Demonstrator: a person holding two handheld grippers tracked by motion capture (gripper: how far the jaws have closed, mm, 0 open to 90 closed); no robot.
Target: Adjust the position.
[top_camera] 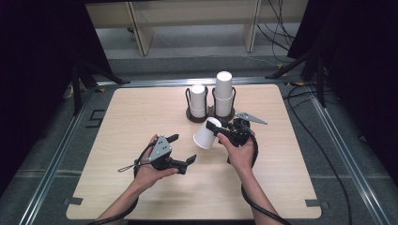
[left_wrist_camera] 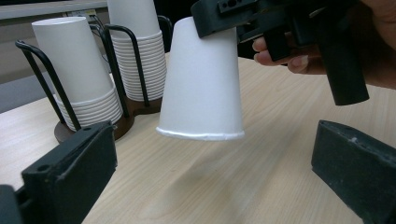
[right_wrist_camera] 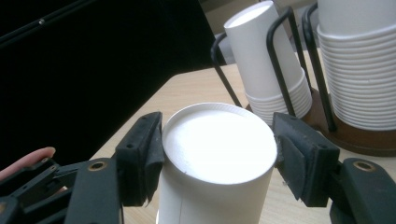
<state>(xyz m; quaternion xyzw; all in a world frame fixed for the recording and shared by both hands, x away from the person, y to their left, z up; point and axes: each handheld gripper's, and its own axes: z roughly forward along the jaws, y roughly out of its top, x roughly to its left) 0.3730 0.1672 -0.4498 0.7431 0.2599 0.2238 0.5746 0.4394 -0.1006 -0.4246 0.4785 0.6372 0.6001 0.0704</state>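
So the right hand is out over the middle of the wooden table, palm wrapped round the right gripper, which points left and a bit away from the person. Its two jaws are pinching one white paper cup near the closed base, one pad on each side. The right gripper view shows this best: the cup is bottom-up between the pads. The cup hangs upside down and tilted, rim toward the table but clear of it; in the left gripper view you can see the gap under the cup.

The left hand sits lower left of it, forearm coming in from the bottom edge. The left gripper has its jaws spread wide with nothing between them, aimed at the held cup.

Counts: two grippers, one loose cup, and two stacks of upside-down cups in a dark wire cup holder just behind the held cup. The left stack is shorter, the right stack taller. Can't count cups per stack.
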